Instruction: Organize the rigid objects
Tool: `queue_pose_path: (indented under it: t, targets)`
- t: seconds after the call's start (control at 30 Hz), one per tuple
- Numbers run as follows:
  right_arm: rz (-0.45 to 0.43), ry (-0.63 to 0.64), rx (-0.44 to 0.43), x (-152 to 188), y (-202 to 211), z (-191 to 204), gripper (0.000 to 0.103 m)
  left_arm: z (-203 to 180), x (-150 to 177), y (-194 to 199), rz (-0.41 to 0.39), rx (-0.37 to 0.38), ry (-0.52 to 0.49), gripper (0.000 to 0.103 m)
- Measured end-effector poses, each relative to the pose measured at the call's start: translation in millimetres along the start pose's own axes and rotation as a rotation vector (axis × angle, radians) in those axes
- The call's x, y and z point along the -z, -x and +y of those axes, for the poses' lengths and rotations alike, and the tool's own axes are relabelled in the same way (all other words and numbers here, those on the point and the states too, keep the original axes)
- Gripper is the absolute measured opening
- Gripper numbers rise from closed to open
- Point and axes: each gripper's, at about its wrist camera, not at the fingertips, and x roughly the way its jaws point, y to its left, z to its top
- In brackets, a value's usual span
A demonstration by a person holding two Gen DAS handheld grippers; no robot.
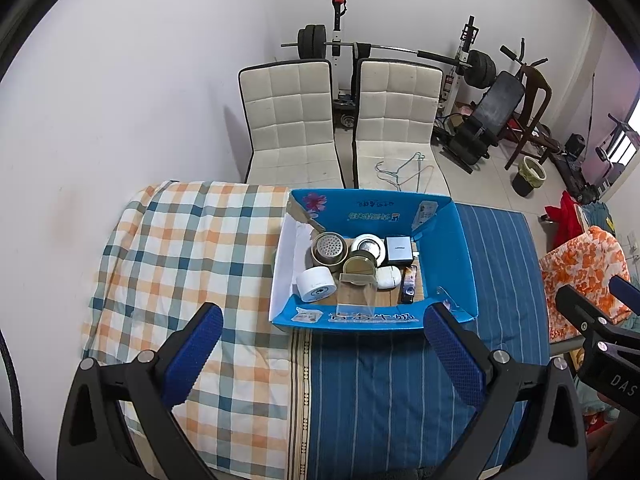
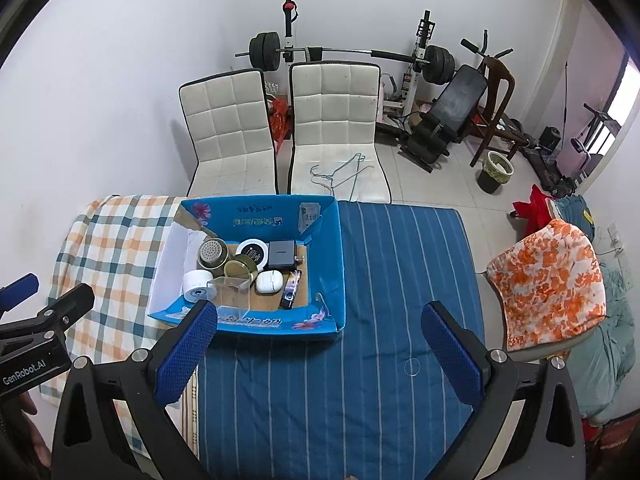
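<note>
An open blue cardboard box sits on a bed where a checked cloth meets a blue striped one. Inside lie a metal strainer cup, a white round tin, a grey square block, a gold tin, a white tape roll, a clear plastic box, a white case and a dark slim item. My left gripper is open and empty just short of the box. My right gripper is open over the striped cloth.
Two white padded chairs stand behind the bed, wire hangers on one. A weight bench and barbell fill the back right beside a bin. An orange-flowered cover lies right. A small clear disc rests on the striped cloth.
</note>
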Motion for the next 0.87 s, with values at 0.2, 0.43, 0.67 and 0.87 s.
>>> queue_pose_path:
  t: [0.2, 0.43, 0.67, 0.87]
  targets:
    - [-0.008, 0.001, 0.000, -0.5, 2.6, 0.8, 0.103, 2.0, 3.3, 1.7, -0.003, -0.004, 0.009, 0.103]
    - [-0.008, 0.003, -0.012, -0.4, 4.6, 1.5, 0.103, 2.8, 2.8, 1.6, -0.003, -0.004, 0.006, 0.103]
    - [-0.009, 0.008, -0.017, -1.8, 4.2, 2.2, 0.103, 4.1, 4.7, 2.0, -0.006, -0.006, 0.011, 0.103]
    - [-0.010, 0.009, -0.014, -3.5, 3.4, 3.2, 0.103, 5.2, 5.1, 2.6, -0.010, -0.007, 0.017, 0.103]
